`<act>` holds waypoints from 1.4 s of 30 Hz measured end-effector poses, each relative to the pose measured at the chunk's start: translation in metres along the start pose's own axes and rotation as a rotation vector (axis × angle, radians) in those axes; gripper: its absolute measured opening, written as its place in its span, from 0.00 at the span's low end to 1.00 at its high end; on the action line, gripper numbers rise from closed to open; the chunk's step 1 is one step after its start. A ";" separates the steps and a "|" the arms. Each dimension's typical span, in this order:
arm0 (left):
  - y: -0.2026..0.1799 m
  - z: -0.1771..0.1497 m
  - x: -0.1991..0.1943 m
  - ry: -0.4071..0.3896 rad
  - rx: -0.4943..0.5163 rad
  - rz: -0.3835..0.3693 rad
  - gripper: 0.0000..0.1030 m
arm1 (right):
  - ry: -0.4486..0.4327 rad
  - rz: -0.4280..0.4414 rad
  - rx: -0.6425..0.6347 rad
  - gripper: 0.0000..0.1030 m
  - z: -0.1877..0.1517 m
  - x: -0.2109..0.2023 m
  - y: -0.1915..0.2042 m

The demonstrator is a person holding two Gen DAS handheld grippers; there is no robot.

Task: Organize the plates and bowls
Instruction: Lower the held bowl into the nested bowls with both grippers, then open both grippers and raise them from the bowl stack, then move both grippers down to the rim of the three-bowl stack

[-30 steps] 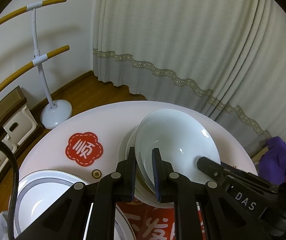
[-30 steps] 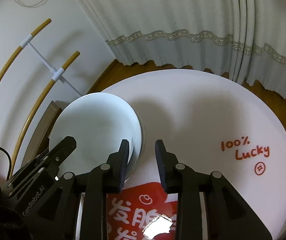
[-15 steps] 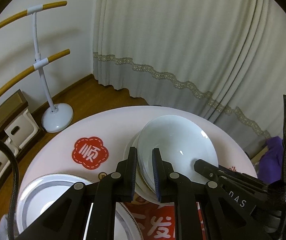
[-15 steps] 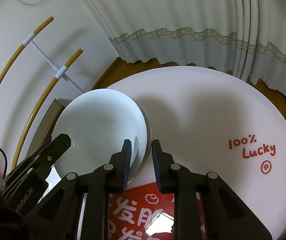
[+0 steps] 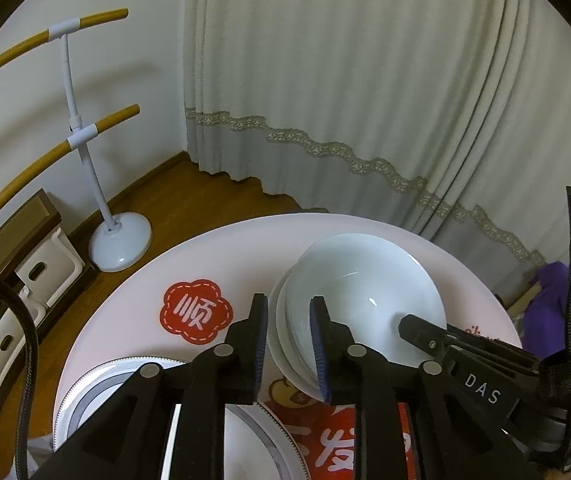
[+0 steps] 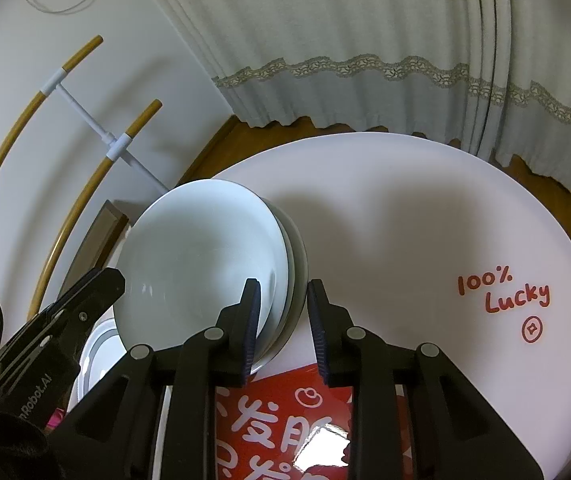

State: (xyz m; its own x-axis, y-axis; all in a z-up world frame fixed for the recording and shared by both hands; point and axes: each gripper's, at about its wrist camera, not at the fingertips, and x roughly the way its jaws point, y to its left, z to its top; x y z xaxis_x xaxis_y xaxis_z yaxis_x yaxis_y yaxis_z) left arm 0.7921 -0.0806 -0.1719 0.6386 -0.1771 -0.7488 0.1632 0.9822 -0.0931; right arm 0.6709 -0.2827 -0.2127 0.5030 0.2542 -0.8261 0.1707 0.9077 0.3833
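A round white counter [image 6: 425,208] carries the things. A stack of pale bowls [image 6: 205,256] sits on its left half, well apart from the red "100% Lucky" lettering [image 6: 501,292] on the right. A red printed sheet [image 6: 285,420] lies at the near edge. In the left wrist view, a red flower-shaped sticker [image 5: 196,312] lies left of the bowls, and a grey-rimmed plate [image 5: 97,384] rests near-left.

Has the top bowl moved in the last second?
Yes: the top bowl settled lower and flatter onto the stack, its far rim dropping away from the far edge of the table.
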 end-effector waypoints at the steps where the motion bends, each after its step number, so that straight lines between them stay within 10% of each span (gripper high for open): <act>1: 0.001 0.000 0.000 0.003 0.000 0.001 0.24 | 0.000 -0.002 -0.002 0.25 0.001 0.000 0.000; 21: 0.002 -0.012 -0.029 -0.006 0.009 0.014 0.64 | -0.007 0.005 -0.008 0.35 -0.003 -0.014 0.004; 31: 0.006 -0.039 -0.078 -0.061 -0.009 0.032 0.88 | -0.044 0.014 -0.025 0.65 -0.014 -0.050 0.011; 42: 0.011 -0.076 -0.124 -0.077 -0.040 0.045 0.93 | -0.069 0.013 -0.076 0.72 -0.035 -0.086 0.022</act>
State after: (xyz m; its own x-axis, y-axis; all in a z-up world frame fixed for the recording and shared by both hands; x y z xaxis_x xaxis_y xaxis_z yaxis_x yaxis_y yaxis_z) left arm 0.6572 -0.0427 -0.1300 0.7011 -0.1359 -0.7000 0.1042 0.9907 -0.0879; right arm 0.6018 -0.2731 -0.1477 0.5622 0.2447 -0.7900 0.1003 0.9280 0.3589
